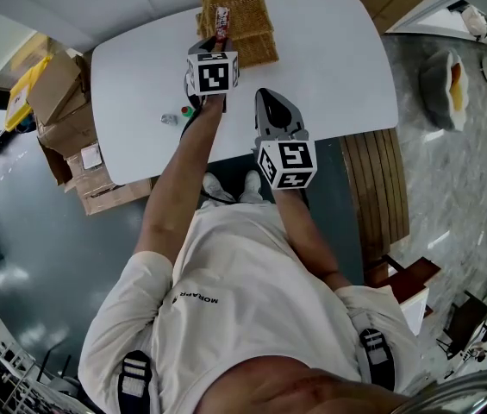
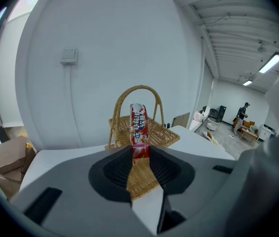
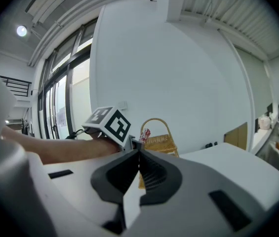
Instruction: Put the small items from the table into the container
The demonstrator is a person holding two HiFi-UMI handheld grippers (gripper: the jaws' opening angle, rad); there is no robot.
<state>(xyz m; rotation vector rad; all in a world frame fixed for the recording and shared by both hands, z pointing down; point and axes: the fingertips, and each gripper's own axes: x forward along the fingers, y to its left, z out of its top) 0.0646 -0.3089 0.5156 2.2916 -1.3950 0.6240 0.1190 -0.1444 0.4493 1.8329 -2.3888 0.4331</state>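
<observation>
White counter (image 1: 338,67), rounded corners. A wicker basket (image 1: 256,33) with a hoop handle stands on it at the far edge, about mid-width. A few small items (image 1: 184,110) lie close together on the left part, nearer the front edge: one green, one red, one pale. They are too small to identify. They sit well apart from the basket.

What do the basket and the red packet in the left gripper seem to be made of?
The basket is likely woven wicker or rattan: tan and matte, with visible interlaced strands and a bent-cane handle. The snack packet looks like thin printed film, plastic or foil: red and white, slightly glossy, with a flat sealed end.
</observation>
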